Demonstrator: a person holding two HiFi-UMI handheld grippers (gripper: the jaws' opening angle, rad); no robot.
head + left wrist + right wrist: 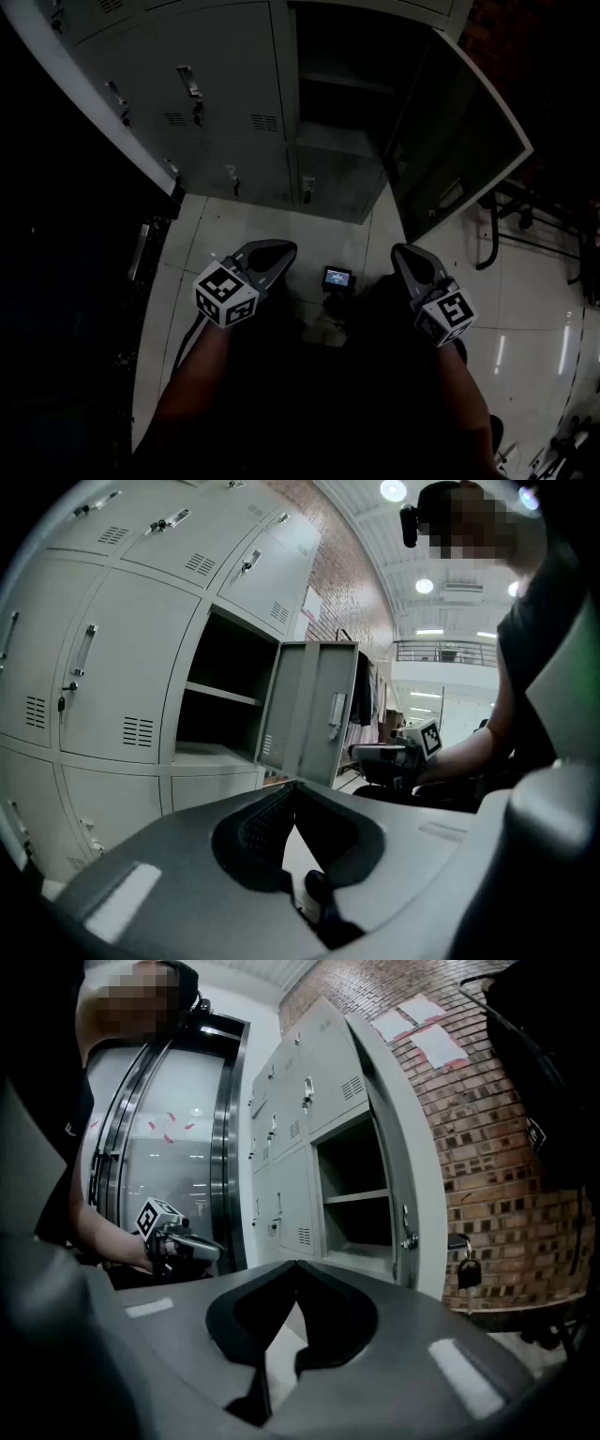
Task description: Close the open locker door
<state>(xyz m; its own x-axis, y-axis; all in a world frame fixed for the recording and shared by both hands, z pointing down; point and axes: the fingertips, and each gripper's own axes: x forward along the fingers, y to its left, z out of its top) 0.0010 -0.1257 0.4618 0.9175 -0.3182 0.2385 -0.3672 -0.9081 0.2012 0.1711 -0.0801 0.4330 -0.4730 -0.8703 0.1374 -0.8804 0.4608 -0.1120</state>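
Observation:
The grey locker bank (225, 103) has one open compartment (337, 89) with a shelf inside. Its door (464, 141) swings out to the right and stands wide open. Both grippers hang low in front of the lockers, apart from the door. My left gripper (279, 249) is shut and holds nothing; its view shows the open compartment (220, 696) and the door (314, 714) ahead. My right gripper (403, 253) is also shut and empty. The right gripper view shows the door's edge (398, 1157) with its latch and a padlock (469, 1271) hanging beside it.
A small device with a lit screen (337, 277) shows between the grippers, above the pale tiled floor (525, 309). A dark metal frame (492, 239) stands right of the door. A brick wall (506, 1119) runs behind the door, and glass doors (178, 1147) lie to the left.

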